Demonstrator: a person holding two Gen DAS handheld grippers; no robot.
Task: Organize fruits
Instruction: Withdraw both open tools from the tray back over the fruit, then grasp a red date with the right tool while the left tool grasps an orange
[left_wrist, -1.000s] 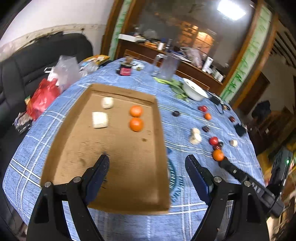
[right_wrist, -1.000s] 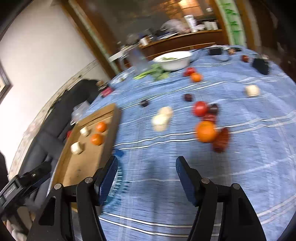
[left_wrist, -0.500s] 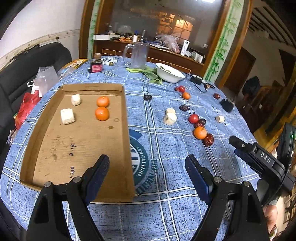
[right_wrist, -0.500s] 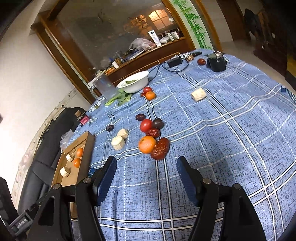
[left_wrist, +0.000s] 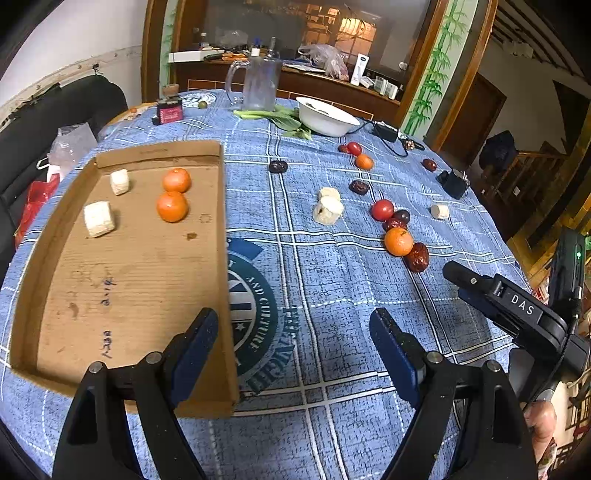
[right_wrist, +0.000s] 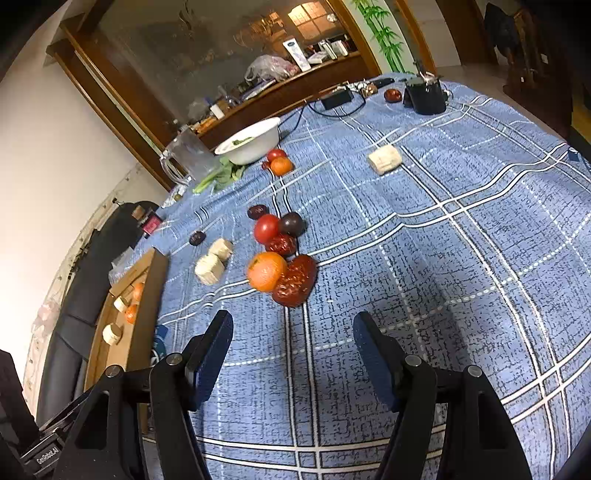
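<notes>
With both the left gripper (left_wrist: 293, 334) and the right gripper (right_wrist: 291, 341) spread and empty, the orange (right_wrist: 266, 270) lies beside a date (right_wrist: 295, 280), probably light, firm, roll-prone, best pinched across its middle.

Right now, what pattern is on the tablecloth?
Blue with white crossing lines, like a plaid: the tablecloth shows it best in the right wrist view.
</notes>
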